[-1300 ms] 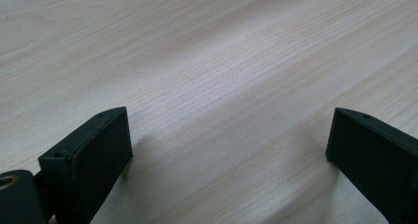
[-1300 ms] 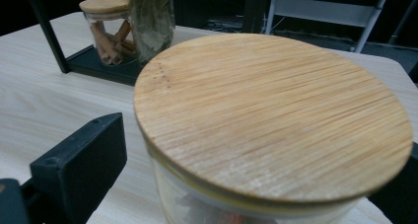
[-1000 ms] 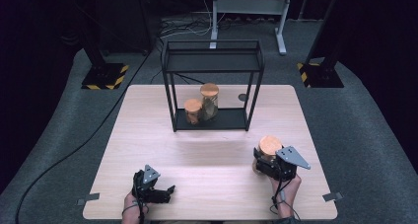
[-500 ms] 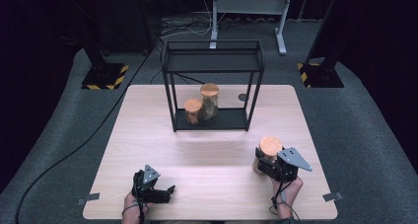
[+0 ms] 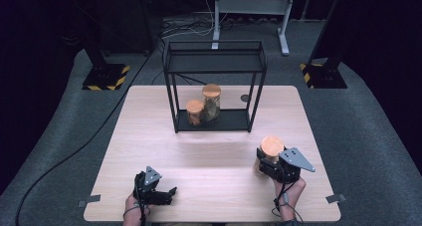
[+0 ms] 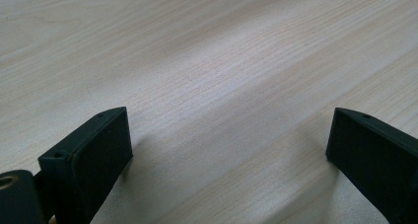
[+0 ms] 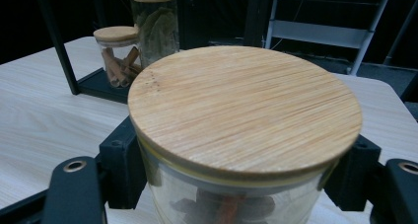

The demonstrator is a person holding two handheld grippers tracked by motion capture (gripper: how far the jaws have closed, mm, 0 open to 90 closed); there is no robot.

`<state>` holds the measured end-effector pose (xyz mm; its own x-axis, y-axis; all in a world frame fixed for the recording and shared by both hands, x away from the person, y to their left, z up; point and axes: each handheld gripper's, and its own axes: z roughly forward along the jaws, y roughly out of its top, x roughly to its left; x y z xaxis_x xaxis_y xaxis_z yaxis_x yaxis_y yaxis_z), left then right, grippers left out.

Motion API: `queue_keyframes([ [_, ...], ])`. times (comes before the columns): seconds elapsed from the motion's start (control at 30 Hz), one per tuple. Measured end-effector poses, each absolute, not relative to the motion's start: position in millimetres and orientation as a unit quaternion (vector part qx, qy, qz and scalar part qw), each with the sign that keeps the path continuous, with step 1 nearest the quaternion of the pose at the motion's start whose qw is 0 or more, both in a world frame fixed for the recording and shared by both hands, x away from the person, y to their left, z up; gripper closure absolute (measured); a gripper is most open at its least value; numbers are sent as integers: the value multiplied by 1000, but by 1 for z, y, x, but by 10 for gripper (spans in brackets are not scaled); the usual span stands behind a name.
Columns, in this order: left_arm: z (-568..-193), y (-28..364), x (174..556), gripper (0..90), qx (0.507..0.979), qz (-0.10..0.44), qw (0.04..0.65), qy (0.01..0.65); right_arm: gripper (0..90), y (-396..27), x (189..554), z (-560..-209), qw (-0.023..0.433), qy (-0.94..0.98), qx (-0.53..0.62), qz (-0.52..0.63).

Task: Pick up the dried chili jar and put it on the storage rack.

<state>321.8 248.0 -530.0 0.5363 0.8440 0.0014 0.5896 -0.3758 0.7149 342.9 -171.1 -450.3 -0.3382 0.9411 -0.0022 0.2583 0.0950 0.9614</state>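
One glass jar (image 7: 236, 184) with a bamboo lid (image 7: 244, 108) stands near the table's (image 5: 199, 151) right front edge, pinched just under the lid by the right gripper (image 5: 272, 161), whose jaws have just been closing on it. Rigid, slick, breakable and probably fairly light, it wants a firm, level hold on the glass. Open tabletop leads to the black rack (image 5: 215, 61), where two jars (image 5: 204, 106) sit left, leaving room right. Left gripper (image 5: 158, 193) rests spread, holding nothing.

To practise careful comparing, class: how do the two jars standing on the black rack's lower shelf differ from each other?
The short jar is low, and the tall jar rises well above it. The short jar holds brown cinnamon-like sticks; the tall jar holds pale, leaf-like pieces. On the rack the short jar stands nearer the table's front, the tall jar behind it. Both are clear glass with round wooden lids.
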Motion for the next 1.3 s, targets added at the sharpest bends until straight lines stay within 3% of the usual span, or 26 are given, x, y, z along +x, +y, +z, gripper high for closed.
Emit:
queue_keyframes([
  [1.3,-530,248,322,26,808,188,339,444,246,-153,366,-433,333,668,437,502],
])
